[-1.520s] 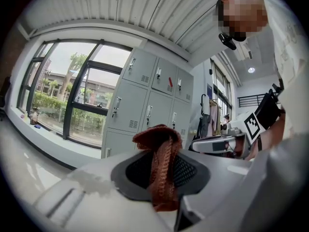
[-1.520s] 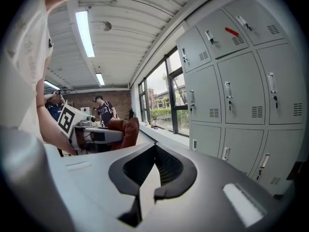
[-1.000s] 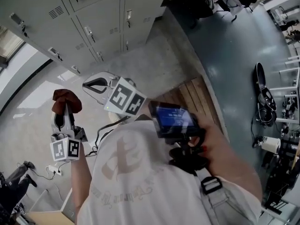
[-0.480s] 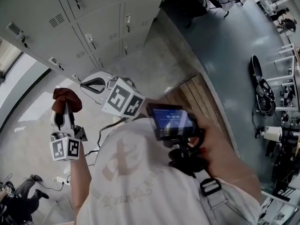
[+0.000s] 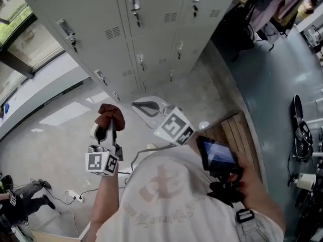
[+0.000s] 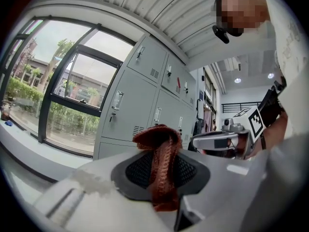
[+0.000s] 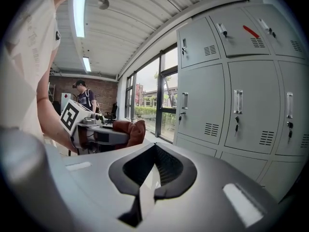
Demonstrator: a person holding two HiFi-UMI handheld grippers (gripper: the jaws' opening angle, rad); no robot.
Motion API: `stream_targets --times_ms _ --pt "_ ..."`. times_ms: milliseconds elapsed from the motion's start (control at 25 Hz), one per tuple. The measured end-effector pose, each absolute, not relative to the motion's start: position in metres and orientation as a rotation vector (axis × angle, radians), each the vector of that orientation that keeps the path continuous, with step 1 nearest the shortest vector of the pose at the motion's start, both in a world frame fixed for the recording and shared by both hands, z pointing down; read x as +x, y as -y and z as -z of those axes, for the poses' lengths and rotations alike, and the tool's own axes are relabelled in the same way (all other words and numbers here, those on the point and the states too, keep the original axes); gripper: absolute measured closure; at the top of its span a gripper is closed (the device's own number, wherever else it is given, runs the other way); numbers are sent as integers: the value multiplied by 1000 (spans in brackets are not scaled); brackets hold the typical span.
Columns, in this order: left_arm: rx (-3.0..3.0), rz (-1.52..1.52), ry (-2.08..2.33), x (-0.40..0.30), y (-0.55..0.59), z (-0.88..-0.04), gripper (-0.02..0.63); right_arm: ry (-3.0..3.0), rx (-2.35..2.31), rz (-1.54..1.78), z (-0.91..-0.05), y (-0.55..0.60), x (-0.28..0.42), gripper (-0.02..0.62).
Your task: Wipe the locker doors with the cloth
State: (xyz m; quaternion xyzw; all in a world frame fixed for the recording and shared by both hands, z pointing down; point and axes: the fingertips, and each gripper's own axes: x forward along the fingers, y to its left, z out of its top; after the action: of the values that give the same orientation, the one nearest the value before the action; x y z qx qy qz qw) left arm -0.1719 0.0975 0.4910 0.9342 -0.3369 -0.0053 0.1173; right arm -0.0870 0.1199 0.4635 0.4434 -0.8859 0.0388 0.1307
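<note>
Left gripper (image 6: 161, 180) is clamped on the rust-red cloth (image 5: 110, 116), which is bunched above its jaws and held in the air, clear of the locker doors (image 5: 151, 39). Right gripper (image 7: 145, 175) has its jaws together with nothing between them.

Risks noted:
- The cloth appears to be pinched by a narrow fold. How deep it sits is unclear, and pressure against a door could drag it free.
- Protruding handles (image 5: 135, 0) and key locks could snag the bunched fabric.
- The grippers are close together and could knock each other.
</note>
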Motion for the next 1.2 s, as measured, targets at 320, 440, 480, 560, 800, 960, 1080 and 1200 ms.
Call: stream_targets --times_ms 320,440,480,560,800,960,1080,1200 --pt "2739 -53 1020 -160 -55 -498 520 2577 1321 -186 -481 -77 -66 588" --pt "2745 -77 1022 -147 -41 -499 520 2592 1302 -197 -484 -58 -57 588" --pt "2742 -85 1021 -143 -34 -500 520 2600 1299 -199 -484 -50 -54 588" --pt "2739 -106 1028 -134 -20 -500 520 2614 1299 -204 -482 -33 -46 588" --pt "2740 -154 1044 -103 27 -499 520 2643 1309 -220 -478 12 -14 588" --pt "2727 -166 1045 -75 52 -502 520 2653 1305 -209 -481 38 14 588" --pt "2708 -187 1072 -57 71 -506 520 2670 1285 -226 -483 55 31 588" --pt "2685 -210 1113 -43 87 -511 520 2699 1244 -235 -482 70 41 588"
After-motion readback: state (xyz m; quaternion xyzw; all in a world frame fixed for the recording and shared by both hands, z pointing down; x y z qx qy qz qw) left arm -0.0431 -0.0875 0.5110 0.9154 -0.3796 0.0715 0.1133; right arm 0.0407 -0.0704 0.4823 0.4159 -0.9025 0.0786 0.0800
